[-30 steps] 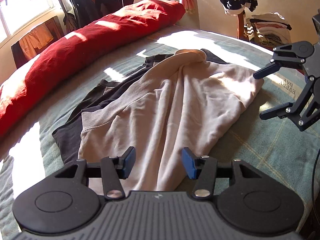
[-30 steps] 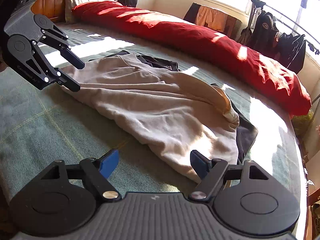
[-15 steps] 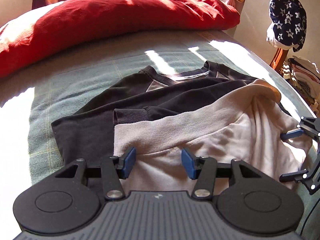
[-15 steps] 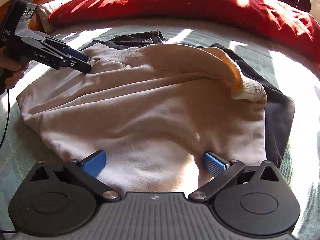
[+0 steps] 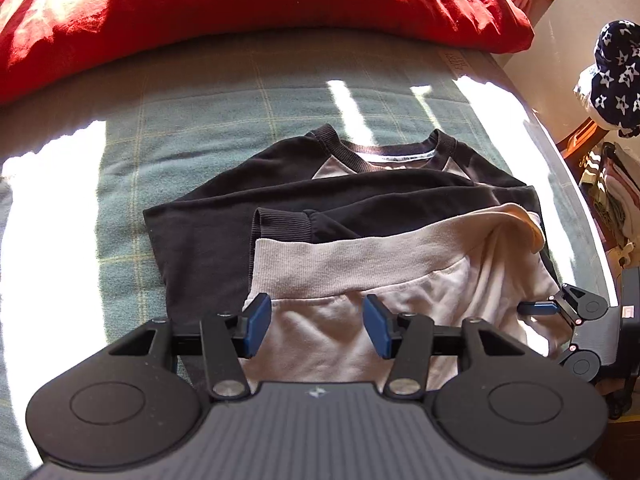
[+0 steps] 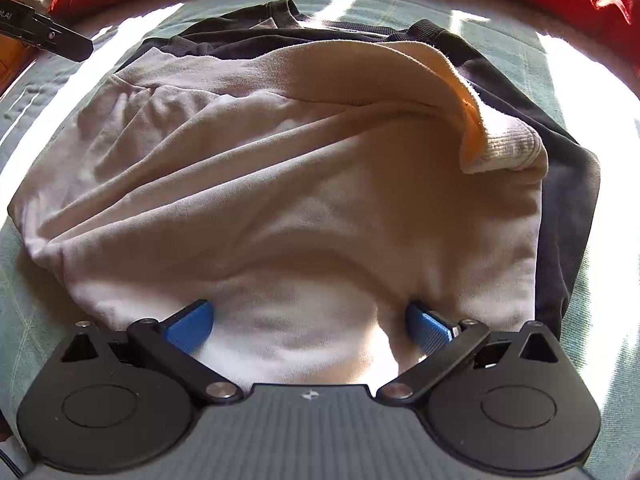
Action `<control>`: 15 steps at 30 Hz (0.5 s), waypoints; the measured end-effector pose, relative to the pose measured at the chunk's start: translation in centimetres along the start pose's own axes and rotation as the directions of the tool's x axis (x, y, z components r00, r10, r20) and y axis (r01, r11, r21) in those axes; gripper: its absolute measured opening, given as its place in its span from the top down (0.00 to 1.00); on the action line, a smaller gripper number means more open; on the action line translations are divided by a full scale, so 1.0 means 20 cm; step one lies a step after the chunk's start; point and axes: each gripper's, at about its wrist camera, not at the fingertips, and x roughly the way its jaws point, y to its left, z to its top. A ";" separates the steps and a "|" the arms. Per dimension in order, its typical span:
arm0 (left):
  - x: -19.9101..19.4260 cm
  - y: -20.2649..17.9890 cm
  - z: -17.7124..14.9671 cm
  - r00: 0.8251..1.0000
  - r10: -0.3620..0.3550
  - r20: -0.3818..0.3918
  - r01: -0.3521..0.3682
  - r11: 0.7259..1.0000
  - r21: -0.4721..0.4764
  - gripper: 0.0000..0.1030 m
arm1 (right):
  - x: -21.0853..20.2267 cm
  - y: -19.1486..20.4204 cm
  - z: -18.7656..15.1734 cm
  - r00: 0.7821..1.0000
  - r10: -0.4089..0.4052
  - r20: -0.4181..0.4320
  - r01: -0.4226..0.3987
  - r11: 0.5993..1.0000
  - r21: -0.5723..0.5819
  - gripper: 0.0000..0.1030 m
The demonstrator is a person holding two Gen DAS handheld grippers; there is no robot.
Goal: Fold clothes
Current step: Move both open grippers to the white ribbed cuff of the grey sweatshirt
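Grippers have swung down over the cream sweatshirt (image 6: 280,184): our right gripper (image 6: 310,326) gapes wide, our left gripper (image 5: 317,327) half-parted and empty above its hem, so we judge the grab imminent.

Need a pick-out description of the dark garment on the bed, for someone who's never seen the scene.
Start at the long red pillow across the bed's far side. Before it lies the black sweatshirt, flat, partly under a cream sweatshirt. It alone is dark, with a ribbed collar facing the pillow.

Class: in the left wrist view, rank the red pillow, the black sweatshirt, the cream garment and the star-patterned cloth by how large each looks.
1. Red pillow.
2-3. Black sweatshirt and cream garment: look alike; the cream one lies nearer and partly hidden, so unranked.
4. Star-patterned cloth.
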 end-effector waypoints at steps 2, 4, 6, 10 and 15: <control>-0.02 -0.03 0.02 0.999 0.043 -0.003 -0.043 0.999 0.007 0.50 | -0.01 -0.01 0.00 1.000 0.016 -0.007 -0.016 1.000 -0.023 0.00; -0.02 -0.04 0.03 0.998 0.054 -0.009 -0.054 0.998 -0.016 0.51 | -0.02 -0.01 0.00 0.999 0.034 -0.014 -0.034 0.998 -0.051 0.00; -0.02 -0.03 0.03 0.998 0.067 0.003 -0.067 0.997 -0.028 0.52 | -0.03 -0.03 0.00 0.998 0.056 -0.013 -0.056 0.996 -0.066 0.00; 0.05 0.01 0.03 0.998 0.055 0.031 -0.055 0.998 -0.022 0.60 | -0.10 -0.06 -0.02 0.997 0.070 0.020 -0.069 0.997 -0.038 0.03; 0.18 0.18 0.02 0.999 -0.021 0.045 0.023 0.999 -0.038 0.62 | -0.21 -0.05 -0.07 0.998 0.034 0.060 -0.035 0.999 0.022 0.07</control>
